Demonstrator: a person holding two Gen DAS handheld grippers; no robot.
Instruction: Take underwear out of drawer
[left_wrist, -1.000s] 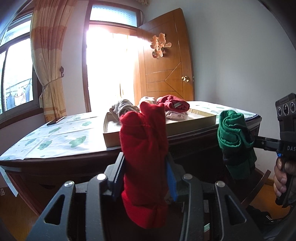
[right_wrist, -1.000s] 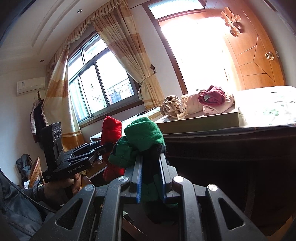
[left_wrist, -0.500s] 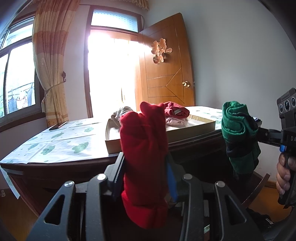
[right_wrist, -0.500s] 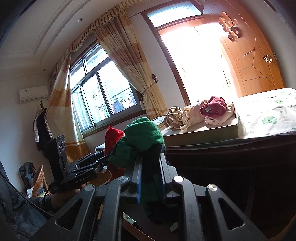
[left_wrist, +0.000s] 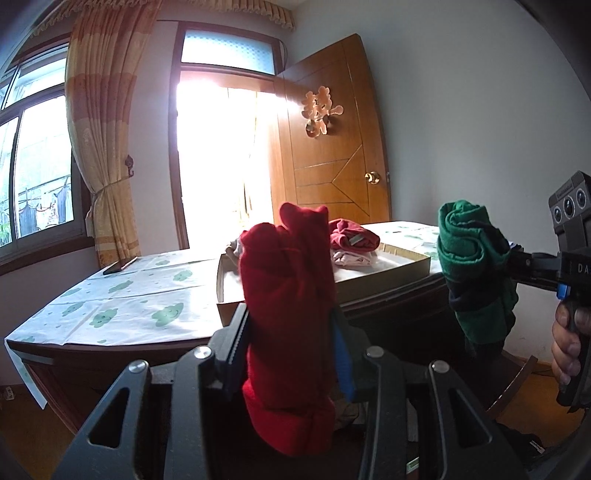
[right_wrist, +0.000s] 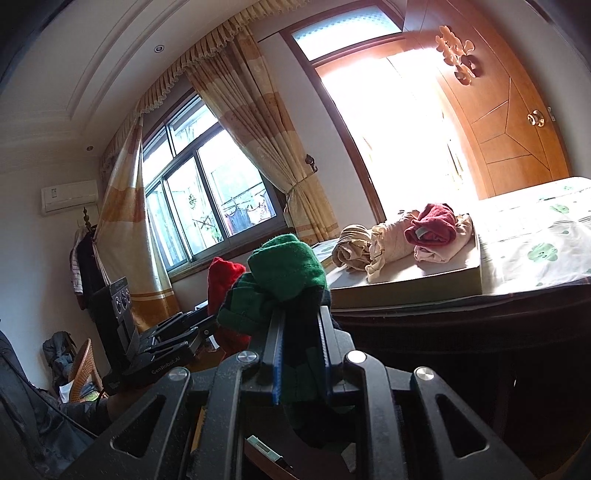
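Underwear is in both grippers, held in the air on the near side of the dark wooden table (left_wrist: 122, 345). The left gripper (left_wrist: 290, 332) is clamped on a rolled red underwear (left_wrist: 286, 295), which stands upright between its blue-padded jaws and sticks out above and below them. The right gripper (right_wrist: 301, 354) is squeezed tight on a rolled green underwear (right_wrist: 286, 266) with dark bands, its top bulging above the jaws. In the left wrist view the green roll hangs off the table's right end, with a hand (left_wrist: 567, 343) wrapped around the right gripper's handle; in the right wrist view the red roll sits just behind the green one, off the table's left side.

On the table, over a white cloth printed with green clouds, lies a shallow cardboard tray (right_wrist: 406, 286). In it sit more garments: a dark red piece (right_wrist: 430, 225) on top of a pale pink one (right_wrist: 443, 251), and beside them a cream piece (right_wrist: 388, 243) and a tan striped one (right_wrist: 351, 243). A dark flat thing, perhaps a phone (left_wrist: 120, 265), lies near the table's far left corner. Behind the table stand a bright doorway, an open wooden door (left_wrist: 332, 147) and a tied yellow curtain (left_wrist: 103, 147).
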